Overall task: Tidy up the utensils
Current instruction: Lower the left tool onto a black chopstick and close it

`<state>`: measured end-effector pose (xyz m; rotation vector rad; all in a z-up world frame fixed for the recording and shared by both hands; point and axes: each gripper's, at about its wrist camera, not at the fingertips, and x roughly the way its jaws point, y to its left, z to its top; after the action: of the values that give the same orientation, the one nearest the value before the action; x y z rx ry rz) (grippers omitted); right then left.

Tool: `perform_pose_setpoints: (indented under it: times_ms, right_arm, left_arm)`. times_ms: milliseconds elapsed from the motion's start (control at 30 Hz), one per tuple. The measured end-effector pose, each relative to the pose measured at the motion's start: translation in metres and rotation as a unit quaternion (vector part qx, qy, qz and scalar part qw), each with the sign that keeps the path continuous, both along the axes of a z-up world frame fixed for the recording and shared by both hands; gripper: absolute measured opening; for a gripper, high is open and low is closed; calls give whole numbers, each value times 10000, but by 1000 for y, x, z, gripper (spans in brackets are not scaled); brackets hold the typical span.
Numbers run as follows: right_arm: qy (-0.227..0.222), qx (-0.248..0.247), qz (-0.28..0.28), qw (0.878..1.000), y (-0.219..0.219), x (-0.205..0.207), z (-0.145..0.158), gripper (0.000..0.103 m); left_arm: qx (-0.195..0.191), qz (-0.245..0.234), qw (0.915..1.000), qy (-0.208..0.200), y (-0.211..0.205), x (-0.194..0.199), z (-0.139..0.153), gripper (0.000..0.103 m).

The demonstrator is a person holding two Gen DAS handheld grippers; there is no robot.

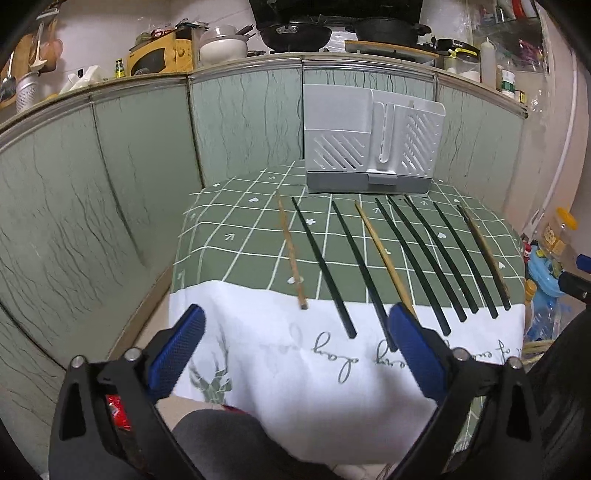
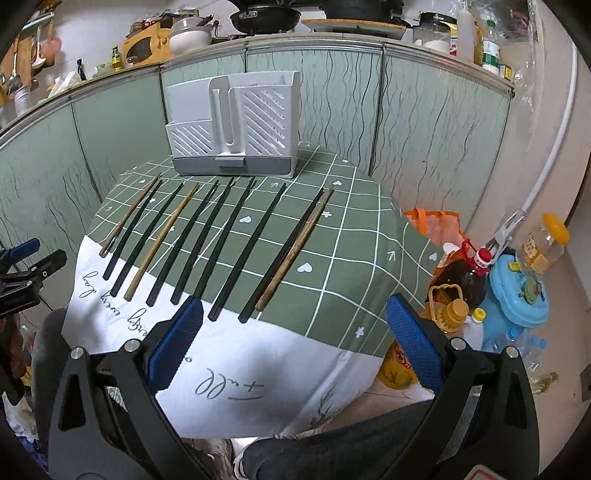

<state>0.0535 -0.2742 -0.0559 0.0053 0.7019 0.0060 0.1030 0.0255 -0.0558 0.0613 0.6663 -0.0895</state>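
Several chopsticks lie in a row on a green checked tablecloth [image 1: 236, 236]: dark ones [image 1: 323, 267] and brown wooden ones [image 1: 291, 251]. They also show in the right wrist view, dark [image 2: 229, 240] and wooden [image 2: 295, 247]. A grey-white slotted utensil holder [image 1: 373, 140] stands upright at the table's far edge, also seen in the right wrist view [image 2: 236, 129]. My left gripper [image 1: 295, 325] is open and empty, near the chopsticks' near ends. My right gripper [image 2: 293, 317] is open and empty at the table's front right.
Green cabinet doors [image 1: 110, 184] stand behind and left of the table. Oil bottles [image 2: 461, 280], a blue container [image 2: 517, 295] and a jar [image 2: 543, 243] crowd the floor at right. Pans and pots [image 1: 291, 35] sit on the counter above.
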Motion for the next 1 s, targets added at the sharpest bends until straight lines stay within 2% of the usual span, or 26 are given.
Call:
perform_pose_setpoints:
  times_ms: [33,100,167,367,433,533,633,800,833,867,1000]
  right_arm:
    - [7,-1,13,10000,0,4,-2,95]
    - [6,0,20,10000,-1,10,-5,95]
    - [7,31,12,10000,-2,16,-8,95]
    - [42,122,-8,9999,-5,34,-19,95]
    - [55,211,-8,9998,-7,38,-21,95]
    - [23,265,-8,9996,-9,41,-23,95]
    - [41,214,-51,9997,-10,44,-26,95]
    - [110,200,-62,9997,-12,45,-29,95]
    - [128,188,-68,9997,-12,46,-30,95]
    - [146,177,-67,9997,-11,46,-30,95]
    - [185,183,6,9997,-9,48,-33,95]
  left_arm:
    - [-13,-21,10000,32,-1,3,-2,87]
    - [-47,-71,9999,77,-4,10,-7,85]
    - [-81,-106,9999,95,-6,15,-11,73]
    - [-334,-264,9981,436,-15,38,-26,47]
    - [-371,-305,9976,508,-19,45,-30,45]
    - [-236,-307,9974,607,-27,56,-34,38]
    - [-120,-283,9970,705,-31,63,-38,37]
    - [91,-269,9960,843,-39,71,-45,25]
    - [112,-272,9958,863,-40,72,-47,18]
    - [227,-229,9961,820,-43,71,-48,14]
    - [462,-173,9962,719,-50,70,-48,12]
